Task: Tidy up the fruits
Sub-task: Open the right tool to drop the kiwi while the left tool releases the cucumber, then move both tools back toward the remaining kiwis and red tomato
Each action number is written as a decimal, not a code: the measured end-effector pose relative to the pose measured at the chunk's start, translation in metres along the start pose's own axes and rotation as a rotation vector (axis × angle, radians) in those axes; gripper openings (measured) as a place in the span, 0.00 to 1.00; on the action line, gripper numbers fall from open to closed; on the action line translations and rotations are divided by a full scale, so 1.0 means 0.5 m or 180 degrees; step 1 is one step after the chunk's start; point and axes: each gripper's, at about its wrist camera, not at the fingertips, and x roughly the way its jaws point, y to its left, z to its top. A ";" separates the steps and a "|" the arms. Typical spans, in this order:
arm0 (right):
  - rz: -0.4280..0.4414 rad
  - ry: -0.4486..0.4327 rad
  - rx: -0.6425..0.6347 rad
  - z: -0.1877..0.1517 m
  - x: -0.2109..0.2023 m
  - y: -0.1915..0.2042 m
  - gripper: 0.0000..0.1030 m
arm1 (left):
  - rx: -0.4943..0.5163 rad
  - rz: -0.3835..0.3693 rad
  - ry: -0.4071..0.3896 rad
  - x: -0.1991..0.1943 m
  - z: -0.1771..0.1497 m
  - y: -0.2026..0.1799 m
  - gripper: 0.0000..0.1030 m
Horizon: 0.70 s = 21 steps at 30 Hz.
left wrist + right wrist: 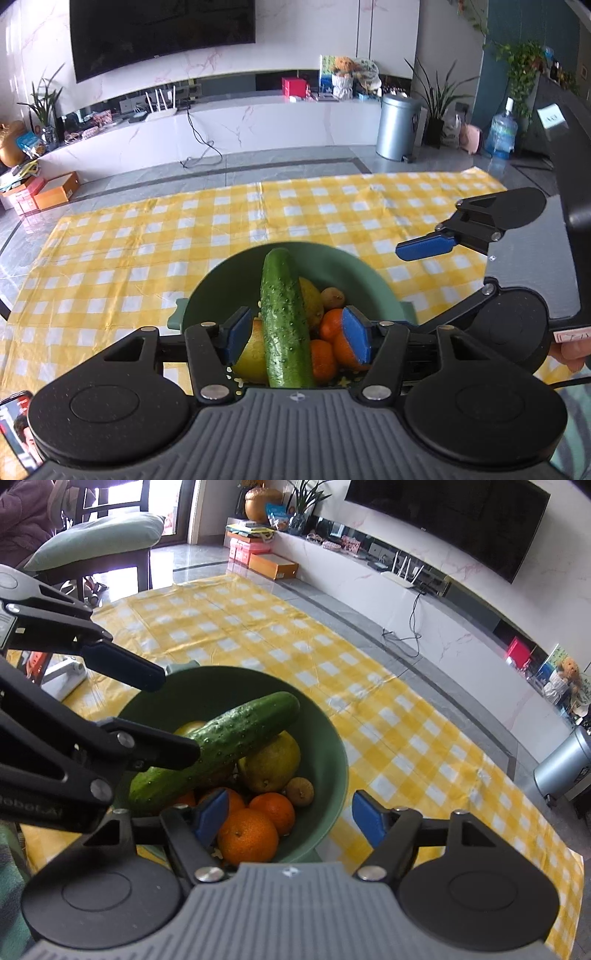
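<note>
From the left wrist view, the left tool [297,334] stands open above the green bowl [221,280], its blue pads on each side of the cucumber [284,321] but clear of it, so it grips nothing. The cucumber lies on top of the pile, long and bumpy with a wet shine. Beside it are a yellow lemon [255,354], smooth orange mandarins [332,325] and a small brown round fruit [332,297], maybe a longan. The bowl is matte and smooth, with a small handle, and it stands on the yellow checked cloth [129,251]. The right tool [443,273] shows at the right, with one blue pad over the cloth past the rim.

From the right wrist view, the right tool [286,818] is open too and holds nothing; its left pad is over the mandarins, its right pad outside the rim. The left tool [173,716] reaches in from the left, with one finger in front of the cucumber.

I judge that all the fruits are already collected in the bowl and that the step in hand is to draw both tools away. To do it well, lift them straight up with the jaws wide, so that no pad drags the cucumber, which rests loosely on round fruits and could roll or tip over the rim.
</note>
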 end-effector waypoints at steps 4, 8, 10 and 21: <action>-0.0124 -0.0141 0.0067 -0.016 -0.051 -0.013 0.71 | -0.0063 -0.0033 -0.0165 -0.042 0.009 -0.019 0.64; -0.0299 -0.0299 0.0248 -0.053 -0.105 -0.037 0.71 | -0.0174 -0.0136 -0.0335 -0.079 0.015 -0.048 0.64; -0.0389 -0.0355 0.0376 -0.078 -0.130 -0.053 0.71 | -0.0196 -0.0192 -0.0414 -0.094 0.014 -0.066 0.64; -0.0720 -0.0356 0.1196 -0.284 -0.208 -0.136 0.75 | -0.0138 -0.0451 -0.0413 -0.095 -0.014 -0.184 0.64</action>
